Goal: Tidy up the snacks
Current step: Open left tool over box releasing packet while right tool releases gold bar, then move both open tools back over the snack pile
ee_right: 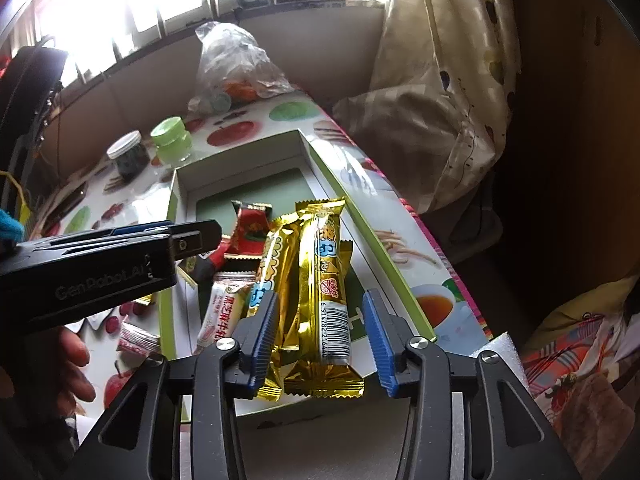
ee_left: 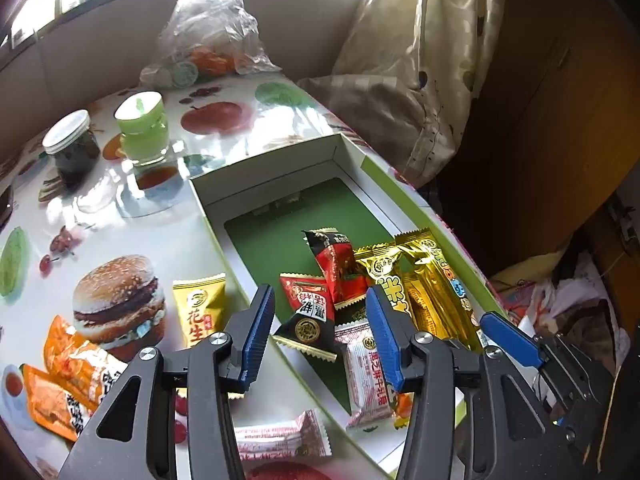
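My left gripper (ee_left: 320, 332), fingers spread and pinching nothing, hangs over the red-and-black snack packet (ee_left: 310, 314) inside the open box (ee_left: 280, 168) on the counter (ee_left: 224, 120); my right gripper (ee_right: 322, 342), fingers likewise spread, straddles without touching the gold bars (ee_right: 320, 280) at the box's near end

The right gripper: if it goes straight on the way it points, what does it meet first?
Probably the long gold foil snack bars lying in the open white cardboard box, between the open right gripper fingers; depth is unclear.
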{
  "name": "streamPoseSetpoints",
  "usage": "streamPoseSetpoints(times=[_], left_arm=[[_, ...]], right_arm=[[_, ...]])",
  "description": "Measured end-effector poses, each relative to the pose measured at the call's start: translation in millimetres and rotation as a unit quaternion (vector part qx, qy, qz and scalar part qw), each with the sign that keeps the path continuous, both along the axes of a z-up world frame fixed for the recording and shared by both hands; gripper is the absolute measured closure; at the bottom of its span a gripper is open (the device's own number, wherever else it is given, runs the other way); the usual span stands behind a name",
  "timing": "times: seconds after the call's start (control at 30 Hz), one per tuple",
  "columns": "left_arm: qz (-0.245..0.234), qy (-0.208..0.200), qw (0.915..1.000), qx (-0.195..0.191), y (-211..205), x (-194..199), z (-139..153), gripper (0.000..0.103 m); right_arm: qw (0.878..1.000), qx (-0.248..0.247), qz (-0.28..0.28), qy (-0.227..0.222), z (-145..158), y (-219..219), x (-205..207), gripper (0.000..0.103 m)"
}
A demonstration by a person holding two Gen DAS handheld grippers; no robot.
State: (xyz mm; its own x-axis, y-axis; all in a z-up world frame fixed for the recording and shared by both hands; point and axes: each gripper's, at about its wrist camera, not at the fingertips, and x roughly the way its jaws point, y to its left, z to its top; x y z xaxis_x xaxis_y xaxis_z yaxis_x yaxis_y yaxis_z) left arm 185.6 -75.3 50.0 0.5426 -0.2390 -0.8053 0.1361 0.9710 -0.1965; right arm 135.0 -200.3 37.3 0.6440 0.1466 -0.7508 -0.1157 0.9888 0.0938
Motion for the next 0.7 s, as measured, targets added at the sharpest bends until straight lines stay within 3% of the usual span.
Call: streamPoseSetpoints(times=[0.7], left_arm=[[0.031,-0.028,0.9991,0.003,33,-55,16,0.052]], right_arm=[[1.000,0.000,0.011,-0.023,18,21,-22,0.057]])
